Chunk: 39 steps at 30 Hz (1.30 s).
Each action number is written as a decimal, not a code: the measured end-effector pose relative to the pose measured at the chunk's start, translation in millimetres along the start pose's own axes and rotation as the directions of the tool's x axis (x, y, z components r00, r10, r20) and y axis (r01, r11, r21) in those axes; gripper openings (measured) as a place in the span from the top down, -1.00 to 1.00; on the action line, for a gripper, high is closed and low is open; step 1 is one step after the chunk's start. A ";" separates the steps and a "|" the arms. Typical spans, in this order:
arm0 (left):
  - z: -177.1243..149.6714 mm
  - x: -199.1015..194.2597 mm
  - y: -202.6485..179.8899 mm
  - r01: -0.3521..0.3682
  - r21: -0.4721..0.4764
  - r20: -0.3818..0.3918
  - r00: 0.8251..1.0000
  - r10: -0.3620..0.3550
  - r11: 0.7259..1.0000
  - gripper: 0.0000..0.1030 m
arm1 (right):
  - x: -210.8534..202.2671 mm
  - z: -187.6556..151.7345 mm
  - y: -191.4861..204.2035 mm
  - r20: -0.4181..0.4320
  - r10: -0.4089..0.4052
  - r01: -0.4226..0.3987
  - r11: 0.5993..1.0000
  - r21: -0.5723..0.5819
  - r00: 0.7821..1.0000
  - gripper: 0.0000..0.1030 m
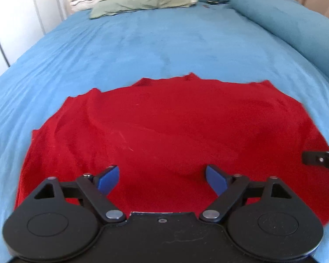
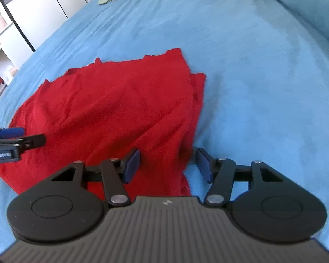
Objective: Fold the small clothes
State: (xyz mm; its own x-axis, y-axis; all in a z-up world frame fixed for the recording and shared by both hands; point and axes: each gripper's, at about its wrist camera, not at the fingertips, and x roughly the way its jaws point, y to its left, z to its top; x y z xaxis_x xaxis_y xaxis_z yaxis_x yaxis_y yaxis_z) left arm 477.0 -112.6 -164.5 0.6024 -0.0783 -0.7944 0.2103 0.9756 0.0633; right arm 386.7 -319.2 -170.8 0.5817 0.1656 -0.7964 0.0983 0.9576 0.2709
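My left hand-held gripper [image 1: 162, 180] hangs spread wide over the near middle of the red garment [image 1: 164, 135], which lies rumpled on the blue bed [image 1: 164, 43]. My right hand-held gripper [image 2: 167, 165] is spread too, straddling the garment's near right edge at about 5 o'clock of the cloth. The risk I see: that edge looks doubled, so I could pinch only one layer, or catch the bedsheet with it, and drag the fold crooked.
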 end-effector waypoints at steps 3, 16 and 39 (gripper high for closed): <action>3.6 9.9 6.6 -0.010 -0.036 -0.024 1.000 0.009 0.999 -0.73 | 7.4 5.5 -3.6 -0.003 0.036 -0.035 0.999 0.032 0.999 -0.38; 6.7 36.0 20.4 -0.014 -0.097 -0.128 0.992 0.001 0.995 -0.92 | -7.2 31.6 35.4 0.011 0.005 -0.005 1.000 -0.030 1.000 0.42; -65.5 -54.2 222.6 -0.023 -0.143 -0.114 0.993 0.007 0.990 -0.73 | 77.5 37.8 356.8 -0.014 0.168 -0.161 0.914 -0.373 0.986 -0.45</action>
State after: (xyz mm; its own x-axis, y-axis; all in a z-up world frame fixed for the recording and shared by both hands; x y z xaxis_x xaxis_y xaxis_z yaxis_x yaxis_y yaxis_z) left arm 440.7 122.2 -146.9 0.5118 -0.0475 -0.8578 0.0842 0.9964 -0.0049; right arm 497.4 26.4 -115.5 0.5784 0.3274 -0.7472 -0.3050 0.9363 0.1741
